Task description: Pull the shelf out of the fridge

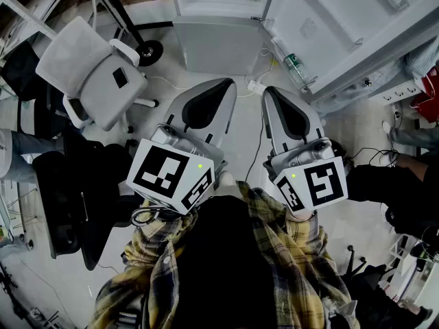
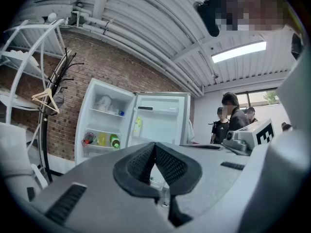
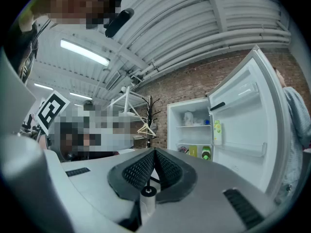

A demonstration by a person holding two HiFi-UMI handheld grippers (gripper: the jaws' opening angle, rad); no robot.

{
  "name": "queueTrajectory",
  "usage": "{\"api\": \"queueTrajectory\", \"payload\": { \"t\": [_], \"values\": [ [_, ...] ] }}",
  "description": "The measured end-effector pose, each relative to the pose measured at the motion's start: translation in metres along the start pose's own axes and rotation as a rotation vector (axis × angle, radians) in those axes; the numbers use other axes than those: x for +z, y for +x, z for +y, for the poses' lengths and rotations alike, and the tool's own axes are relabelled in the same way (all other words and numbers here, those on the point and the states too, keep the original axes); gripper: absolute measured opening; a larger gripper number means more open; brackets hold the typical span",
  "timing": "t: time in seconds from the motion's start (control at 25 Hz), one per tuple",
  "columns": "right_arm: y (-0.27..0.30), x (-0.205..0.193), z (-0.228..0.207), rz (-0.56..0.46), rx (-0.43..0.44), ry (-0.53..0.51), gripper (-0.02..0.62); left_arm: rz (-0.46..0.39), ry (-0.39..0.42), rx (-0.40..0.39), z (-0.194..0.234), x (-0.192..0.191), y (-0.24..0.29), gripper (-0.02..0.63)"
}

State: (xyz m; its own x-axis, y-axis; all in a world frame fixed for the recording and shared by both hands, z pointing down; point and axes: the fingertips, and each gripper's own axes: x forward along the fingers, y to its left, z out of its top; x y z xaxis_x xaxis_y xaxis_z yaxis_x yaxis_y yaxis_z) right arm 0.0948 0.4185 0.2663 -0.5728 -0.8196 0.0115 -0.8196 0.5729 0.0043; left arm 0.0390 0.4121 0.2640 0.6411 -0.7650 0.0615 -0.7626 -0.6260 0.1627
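In the head view, the person is standing back from the fridge (image 1: 212,43). It is sitting at 12 o'clock with its door (image 1: 343,26) hanging open toward 2 o'clock, so the inside is already reachable. The left tool (image 1: 223,86) and the right tool (image 1: 270,92) are being held side by side near the chest, both pointing at 12 o'clock. This looks like lining up for an approach that has not yet begun. A white office chair (image 1: 92,74) is standing at 10 o'clock, off the direct path.

In the left gripper view, the left tool (image 2: 155,147) is keeping its jaws pressed together with nothing between them. Past the tips, at 10 o'clock, the fridge (image 2: 82,125) is standing against a brick wall, well apart from the tool. The upper shelf (image 2: 104,112) is sitting in place and carrying something pale. The lower shelf (image 2: 99,146) is carrying bottles (image 2: 114,141). I cannot tell which shelf is the one meant. Bystanders (image 2: 232,118) are standing at 3 o'clock.

In the right gripper view, the right tool (image 3: 155,153) is likewise pinching nothing, with its jaws closed together. The fridge is showing at 3 o'clock with both shelves seated inside. Judging from this, the jaws are going to need spreading before they can take a shelf's front edge. A loaded shelf is also likely to need a level pull so its contents are not tipping.
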Motion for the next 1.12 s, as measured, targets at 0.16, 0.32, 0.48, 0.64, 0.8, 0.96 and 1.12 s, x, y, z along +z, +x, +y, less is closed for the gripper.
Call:
{"api": "queueTrajectory", "payload": {
  "t": [0.16,0.32,0.48,0.64,0.8,0.96,1.12],
  "values": [
    [-0.002,0.001,0.0,0.001,0.007,-0.004,0.017,0.003,0.002,0.001,-0.004,0.0,0.0,0.003],
    [-0.006,0.0,-0.001,-0.006,0.017,0.001,0.018,0.001,0.002,0.004,-0.009,-0.002,0.001,0.003],
    [-0.012,0.0,-0.003,-0.012,0.021,0.008,0.017,-0.002,0.003,0.012,-0.016,-0.004,0.001,0.003],
    [-0.018,-0.005,-0.005,-0.011,0.031,0.014,0.018,0.001,0.002,0.024,-0.021,-0.009,0.0,0.003],
    [-0.021,-0.011,-0.002,0.003,0.05,0.015,0.017,0.013,-0.002,0.033,-0.026,-0.014,-0.001,0.003],
    [-0.018,-0.016,-0.002,0.015,0.063,0.029,0.017,0.025,-0.008,0.04,-0.025,-0.018,0.001,0.003],
    [-0.008,-0.019,-0.005,0.018,0.064,0.036,0.017,0.028,-0.013,0.042,-0.015,-0.02,0.007,0.003]
  ]
}}
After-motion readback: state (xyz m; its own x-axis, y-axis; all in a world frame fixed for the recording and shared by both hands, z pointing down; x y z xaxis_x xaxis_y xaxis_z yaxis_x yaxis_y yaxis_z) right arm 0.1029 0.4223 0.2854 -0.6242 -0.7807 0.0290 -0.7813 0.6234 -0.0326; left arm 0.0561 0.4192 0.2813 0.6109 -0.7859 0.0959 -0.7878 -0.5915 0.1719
